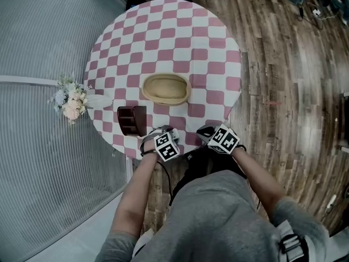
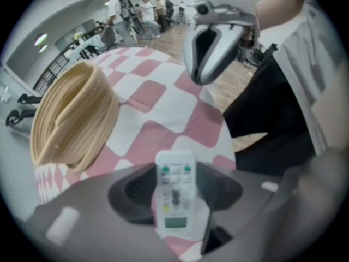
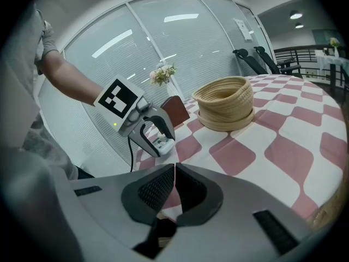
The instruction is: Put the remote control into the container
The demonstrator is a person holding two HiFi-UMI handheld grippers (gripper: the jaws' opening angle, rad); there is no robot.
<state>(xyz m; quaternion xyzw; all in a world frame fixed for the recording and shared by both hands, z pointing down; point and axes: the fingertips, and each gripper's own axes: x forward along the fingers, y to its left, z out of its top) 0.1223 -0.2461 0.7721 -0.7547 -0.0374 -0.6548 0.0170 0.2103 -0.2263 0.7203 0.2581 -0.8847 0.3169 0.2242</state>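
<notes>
Remote (image 2: 175,192) lies flat on the checked cloth at the table's (image 1: 180,31) 6 o'clock edge, buttons up, right in front of the person. The left gripper (image 1: 158,135) points straight down over it. Its jaws stand wide, one on each long side of the remote, and the pads meet both edges, so they are clamped on it while it rests on the cloth. The right gripper view shows the same: the two curved jaws straddle the white remote at the table's rim.

The basket (image 1: 146,89), a woven oval bowl, sits near the table's middle, at 12 o'clock from the remote and well apart from it. It holds nothing that can be seen.

The right gripper (image 3: 174,168) hangs at the 5 o'clock edge, just beside the left one and tilted down toward the cloth. Its jaws are together, tip against tip, with nothing between them.

A dark red box (image 1: 132,120) stands at 7 o'clock, near the left gripper. Flowers (image 1: 70,100) sit at the 9 o'clock edge, against a glass wall. Wood floor (image 1: 289,81) runs past the table from 12 to 5 o'clock. The left gripper view shows people (image 2: 114,10) far off in the room.
</notes>
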